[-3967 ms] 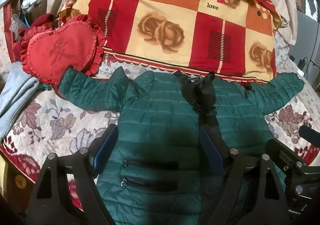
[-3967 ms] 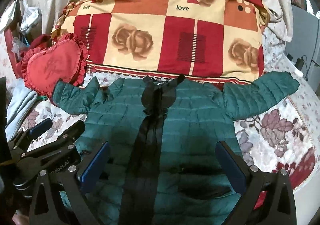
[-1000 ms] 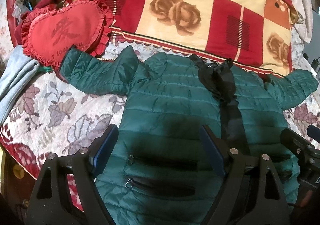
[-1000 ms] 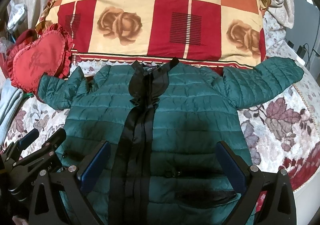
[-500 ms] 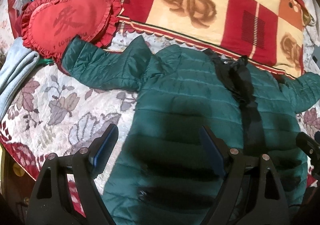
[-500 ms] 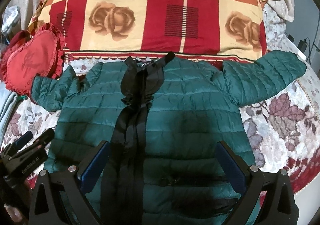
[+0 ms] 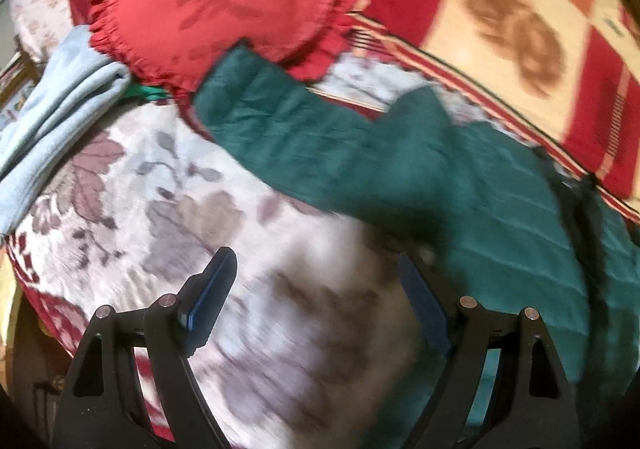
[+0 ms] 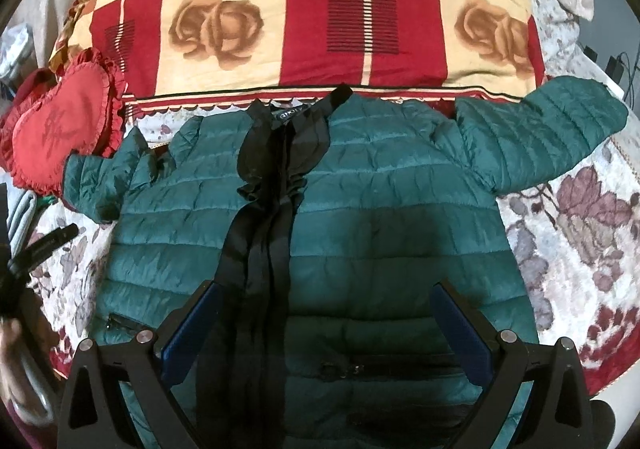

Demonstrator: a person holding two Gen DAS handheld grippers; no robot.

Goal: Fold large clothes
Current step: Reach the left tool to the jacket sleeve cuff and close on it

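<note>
A dark green quilted puffer jacket [image 8: 392,209] lies flat on the bed, front up, with a black zipper strip [image 8: 260,233] down its middle and both sleeves spread out. My right gripper [image 8: 324,325] is open and empty above the jacket's lower body. My left gripper [image 7: 316,297] is open and empty above the floral bedspread, just left of the jacket [image 7: 500,217] and below its left sleeve [image 7: 280,129]. The left wrist view is blurred. The left gripper also shows at the left edge of the right wrist view [image 8: 40,245].
A red heart-shaped cushion [image 7: 212,5] touches the left sleeve's cuff. A light blue folded cloth [image 7: 52,109] lies at the bed's left edge. A red and cream rose-patterned quilt [image 8: 320,9] lies behind the collar. Floral bedspread [image 8: 580,241] shows right of the jacket.
My left gripper has swung left, off the jacket body and over the bedspread towards the left sleeve. My right gripper has moved slightly forward over the jacket. Both stay open.
</note>
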